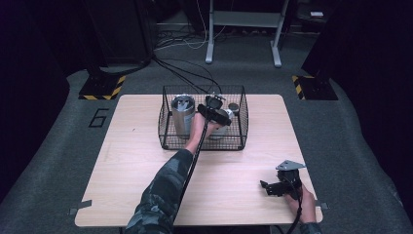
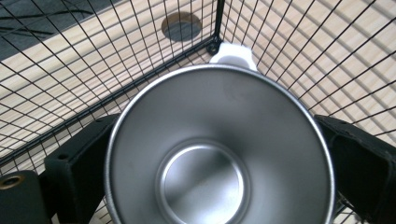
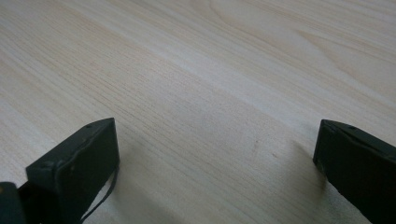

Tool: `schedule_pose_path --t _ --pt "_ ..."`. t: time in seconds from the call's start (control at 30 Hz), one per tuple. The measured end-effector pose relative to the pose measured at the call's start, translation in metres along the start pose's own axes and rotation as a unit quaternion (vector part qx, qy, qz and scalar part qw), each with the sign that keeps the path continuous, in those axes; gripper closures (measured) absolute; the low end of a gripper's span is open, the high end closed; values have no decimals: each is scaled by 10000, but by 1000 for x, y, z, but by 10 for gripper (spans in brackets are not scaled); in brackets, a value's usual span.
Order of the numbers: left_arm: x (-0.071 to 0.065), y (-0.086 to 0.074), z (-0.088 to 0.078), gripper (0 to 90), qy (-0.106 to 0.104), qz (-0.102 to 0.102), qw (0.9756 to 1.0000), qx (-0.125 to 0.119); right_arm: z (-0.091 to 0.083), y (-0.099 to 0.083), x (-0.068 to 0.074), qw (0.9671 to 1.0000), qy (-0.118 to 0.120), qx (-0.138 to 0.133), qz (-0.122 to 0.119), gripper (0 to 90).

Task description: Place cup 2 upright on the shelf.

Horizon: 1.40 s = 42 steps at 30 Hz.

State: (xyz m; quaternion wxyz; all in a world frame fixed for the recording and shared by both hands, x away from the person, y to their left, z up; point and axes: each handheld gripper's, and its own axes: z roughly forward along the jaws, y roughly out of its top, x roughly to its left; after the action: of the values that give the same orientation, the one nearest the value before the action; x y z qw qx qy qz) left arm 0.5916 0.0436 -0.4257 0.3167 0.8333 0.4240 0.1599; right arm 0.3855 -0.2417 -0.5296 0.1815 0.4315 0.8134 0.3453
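A black wire basket (image 1: 202, 146) stands at the middle back of the wooden table (image 1: 146, 165). Inside it, on the left, a tall steel tumbler (image 1: 183, 117) stands upright. My left gripper (image 1: 214, 114) reaches into the basket's right half. Its jaws press both sides of a steel cup (image 1: 220, 130). In the left gripper view I look straight down into the cup (image 2: 219, 154), which has a white tab (image 2: 232, 53) at its far rim, with the left gripper (image 2: 215, 121) clamped on it. My right gripper (image 1: 265, 188) rests open near the table's front right corner, and the right gripper (image 3: 217, 135) has only bare wood between its jaws.
A dark round disc (image 2: 182, 25) lies by the basket's far corner, seen through the mesh. Cables (image 1: 185, 73) run across the floor behind the table, and yellow-black striped stand feet (image 1: 102, 87) sit at both back corners.
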Motion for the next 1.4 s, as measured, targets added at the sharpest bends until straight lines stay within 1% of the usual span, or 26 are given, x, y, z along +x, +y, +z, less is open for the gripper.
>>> schedule_pose_path --t 0.07,0.2,0.3,0.33,0.37,0.47,0.5,0.57,0.77,0.83,0.87,0.9,1.0,1.03,1.07,1.13,1.17,1.2,1.23,1.27,1.33,1.37,1.4 --pt "1 0 0 51 6 -8 10000 16 0 0 0 10000 2 3 0 0" --pt "3 -1 -1 51 -7 -88 9999 64 0 0 0 10000 2 2 0 0" --pt "5 -2 -3 48 -81 -87 9999 60 0 0 0 10000 1 3 -1 0" --pt "5 -2 -5 43 -138 -122 9998 10 0 0 0 10000 4 -1 10 0" --pt "5 -2 -7 40 -152 -145 9998 -69 0 0 0 10000 3 1 5 0" --pt "4 0 -14 15 -97 -126 9997 -178 0 0 0 10000 25 20 -1 0" --pt "3 0 -16 14 -111 -122 9997 -206 0 0 0 10000 24 19 0 0" --pt "2 1 -21 6 -64 -7 9997 -223 0 0 0 10000 29 29 12 0" --pt "-7 4 -36 2 -108 210 9989 -393 0 0 0 10000 30 28 19 0" --pt "-8 4 -38 2 -112 235 9988 -417 0 0 0 10000 29 28 17 0" --pt "-11 5 -42 2 -144 274 9983 -495 0 0 0 10000 28 27 18 0" --pt "-12 5 -45 2 -159 298 9981 -521 0 0 0 10000 24 25 12 0" --pt "-16 5 -52 1 -163 398 9974 -574 0 0 0 10000 24 26 11 0" --pt "-16 5 -52 1 -163 398 9974 -574 0 0 0 10000 24 26 11 0" --pt "-19 4 -57 1 -207 476 9969 -598 0 0 0 10000 26 26 12 0" --pt "-21 2 -60 1 -219 484 9967 -611 0 0 0 10000 6 11 16 0" --pt "-23 0 -65 2 -259 550 9961 -645 0 0 0 10000 8 14 16 0" --pt "-24 -2 -68 1 -255 594 9959 -640 0 0 0 10000 7 12 15 0" --pt "-25 -4 -70 2 -258 598 9955 -686 0 0 0 10000 6 13 14 0" --pt "-26 -5 -73 2 -246 661 9952 -678 0 0 0 10000 6 14 14 0" --pt "-27 -9 -80 2 -287 697 9944 -745 0 0 0 10000 5 15 9 0" --pt "-29 -12 -83 2 -291 663 9943 -784 0 0 0 10000 4 16 8 0" --pt "-29 -14 -86 2 -295 688 9940 -803 0 0 0 10000 5 17 6 0"
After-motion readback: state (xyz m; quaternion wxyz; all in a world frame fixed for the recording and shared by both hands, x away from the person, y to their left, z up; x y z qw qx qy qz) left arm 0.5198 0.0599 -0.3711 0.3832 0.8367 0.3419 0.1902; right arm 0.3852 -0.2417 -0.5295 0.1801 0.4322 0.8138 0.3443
